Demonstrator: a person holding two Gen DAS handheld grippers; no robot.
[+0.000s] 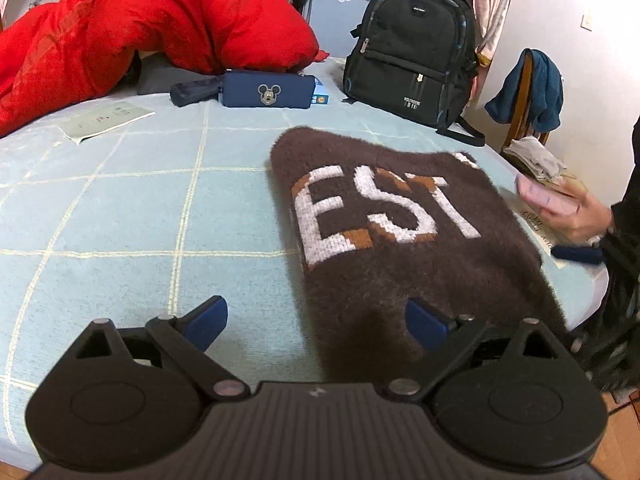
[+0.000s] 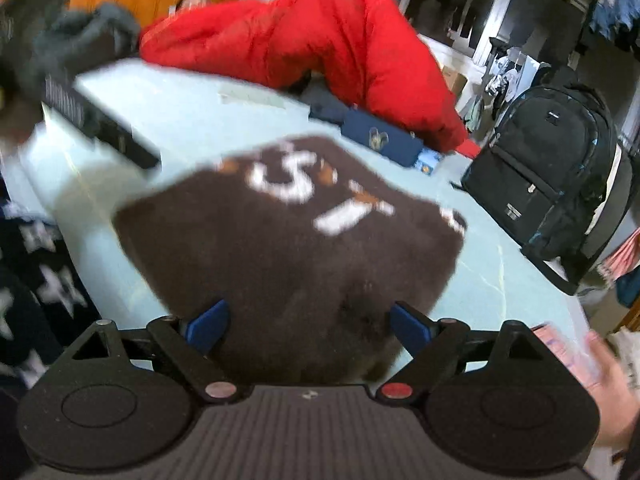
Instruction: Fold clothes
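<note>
Two grippers stood over one folded brown sweater (image 1: 400, 232) on the pale blue checked bedcover (image 1: 140, 208), and we found both with jaws wide and nothing between the pads. We noted the left gripper (image 1: 316, 322) at the near left edge of the bundle, one blue pad over bare cover and the other over the knit. The right gripper (image 2: 308, 326) sat squarely over the near end; its picture was blurred, so we judged, rather than confirmed, that its pads were clear of the wool. The sweater's long axis ran away from both grippers toward the black backpack (image 1: 412, 48), lettering uppermost. We judged the right gripper the nearer to the bundle's middle. A navy pencil case (image 1: 268, 90) and a red quilted jacket (image 1: 160, 16) lay well beyond the far end, obstructing nothing. A hand (image 1: 560, 204) holding something pink hovered just beside the sweater's right edge, the only thing near the working area.
</note>
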